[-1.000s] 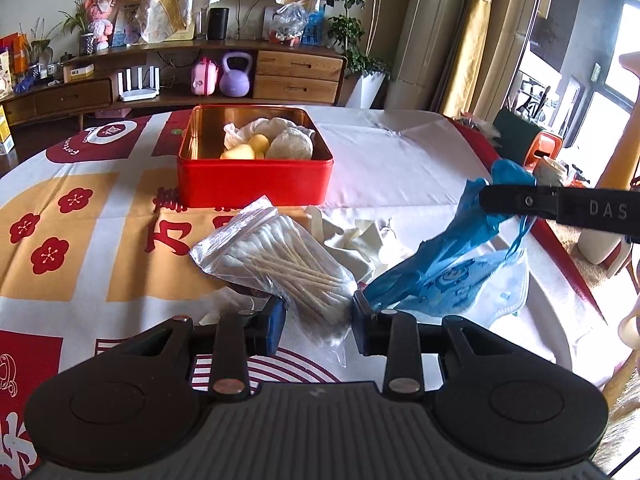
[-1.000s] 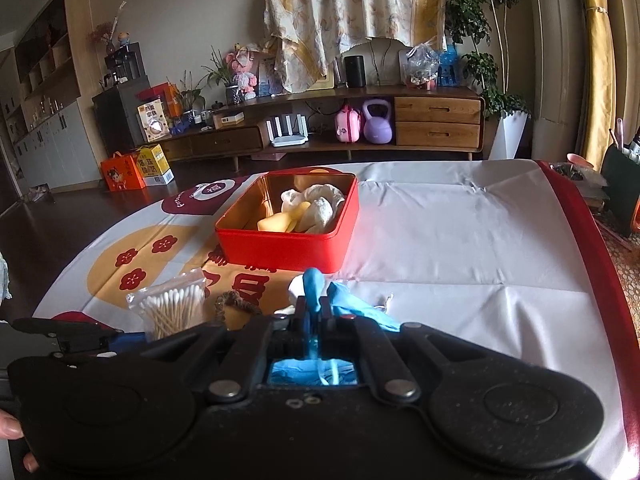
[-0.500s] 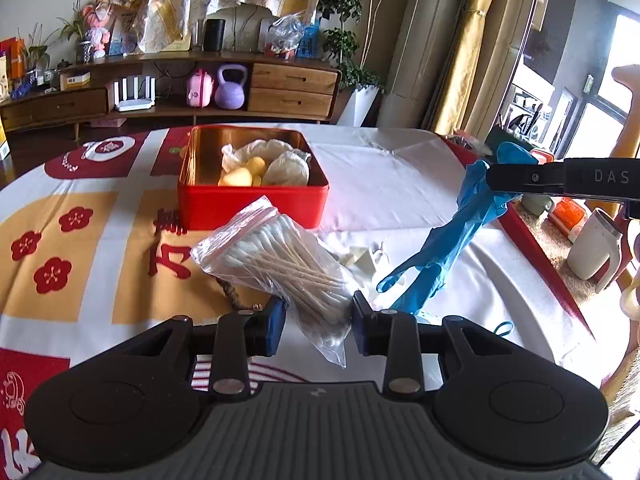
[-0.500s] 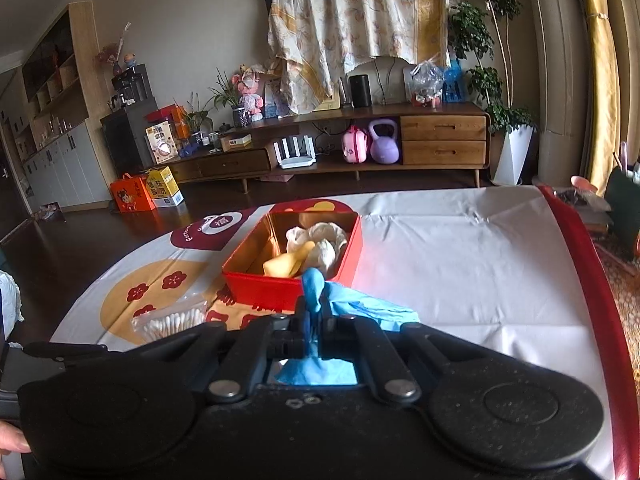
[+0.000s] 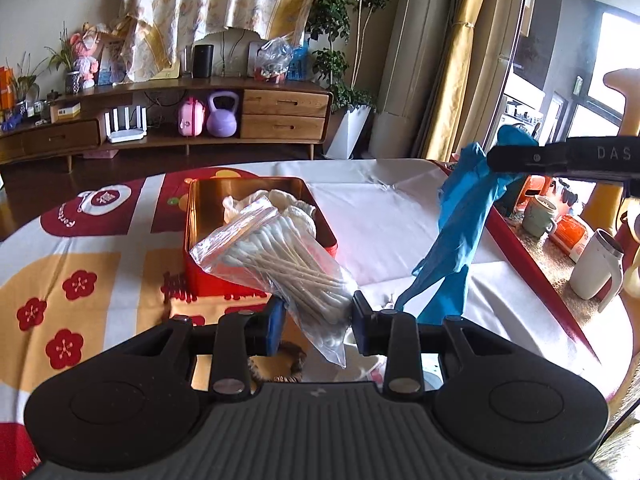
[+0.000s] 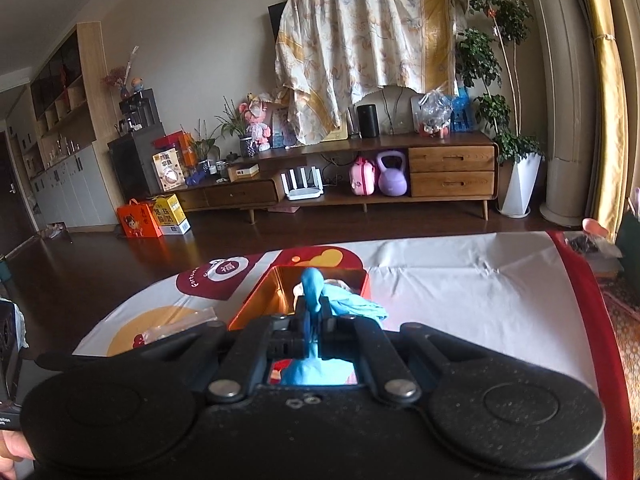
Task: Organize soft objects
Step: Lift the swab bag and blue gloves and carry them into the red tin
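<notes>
Only the left wrist view shows the blue glove (image 5: 460, 232) hanging full length above the table (image 5: 400, 216). Left gripper (image 5: 316, 320) clamps the bag of cotton swabs (image 5: 280, 264). Right gripper (image 6: 314, 320), fully closed, pinches the glove before the red tin (image 6: 256, 304).

My left gripper (image 5: 316, 322) pinches a clear plastic bag of white cotton swabs (image 5: 280, 264), lifted above the patterned tablecloth (image 5: 92, 276). Behind it sits the red rectangular tin (image 5: 192, 248) holding white cloths. At right, my right gripper (image 5: 560, 158) dangles a limp blue rubber glove (image 5: 460, 232).
</notes>
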Available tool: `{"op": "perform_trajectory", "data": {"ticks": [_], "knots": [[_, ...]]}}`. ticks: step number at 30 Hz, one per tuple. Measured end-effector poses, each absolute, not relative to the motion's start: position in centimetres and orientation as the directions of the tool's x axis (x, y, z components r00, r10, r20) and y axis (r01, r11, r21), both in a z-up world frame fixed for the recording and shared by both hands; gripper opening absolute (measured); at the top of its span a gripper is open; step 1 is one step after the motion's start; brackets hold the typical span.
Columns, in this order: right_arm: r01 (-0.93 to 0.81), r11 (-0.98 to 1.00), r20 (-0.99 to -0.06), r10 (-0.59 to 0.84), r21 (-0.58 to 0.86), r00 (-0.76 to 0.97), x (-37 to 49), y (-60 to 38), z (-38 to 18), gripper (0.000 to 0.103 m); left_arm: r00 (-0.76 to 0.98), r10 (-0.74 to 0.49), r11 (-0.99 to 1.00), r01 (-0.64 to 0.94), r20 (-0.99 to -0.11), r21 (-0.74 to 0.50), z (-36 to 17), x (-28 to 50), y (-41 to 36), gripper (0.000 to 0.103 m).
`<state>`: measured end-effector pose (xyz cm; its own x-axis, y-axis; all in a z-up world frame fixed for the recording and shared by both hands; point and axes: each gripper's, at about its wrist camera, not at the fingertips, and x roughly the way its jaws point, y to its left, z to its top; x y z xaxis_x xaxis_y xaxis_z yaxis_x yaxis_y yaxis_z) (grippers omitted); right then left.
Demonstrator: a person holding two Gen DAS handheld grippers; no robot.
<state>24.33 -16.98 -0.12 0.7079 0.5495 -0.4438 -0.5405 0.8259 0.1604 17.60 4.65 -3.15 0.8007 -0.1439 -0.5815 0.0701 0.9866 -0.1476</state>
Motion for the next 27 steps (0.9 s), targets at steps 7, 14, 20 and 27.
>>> {"op": "perform_trajectory", "data": {"ticks": [7, 14, 20, 27], "knots": [[-0.561, 0.821, -0.447, 0.544, 0.107, 0.710, 26.3, -14.7, 0.6, 0.003, 0.794, -0.157, 0.986, 0.091, -0.588, -0.140, -2.7, 20.3, 5.4, 0.034], [-0.578, 0.813, -0.449, 0.544, 0.073, 0.709, 28.7, -12.4, 0.6, 0.003, 0.775, -0.164, 0.985, 0.101, -0.610, -0.137, -2.6, 23.8, 6.8, 0.034], [-0.576, 0.815, -0.455, 0.539, 0.066, 0.709, 31.3, -11.0, 0.0, 0.003, 0.758, -0.157, 0.987, 0.091, -0.632, -0.136, -3.0, 27.2, 8.1, 0.034], [-0.569, 0.819, -0.466, 0.531, 0.070, 0.708, 34.2, -9.3, -1.5, 0.003, 0.741, -0.146, 0.989, 0.103, -0.656, -0.103, -4.0, 30.9, 8.6, 0.034]]}}
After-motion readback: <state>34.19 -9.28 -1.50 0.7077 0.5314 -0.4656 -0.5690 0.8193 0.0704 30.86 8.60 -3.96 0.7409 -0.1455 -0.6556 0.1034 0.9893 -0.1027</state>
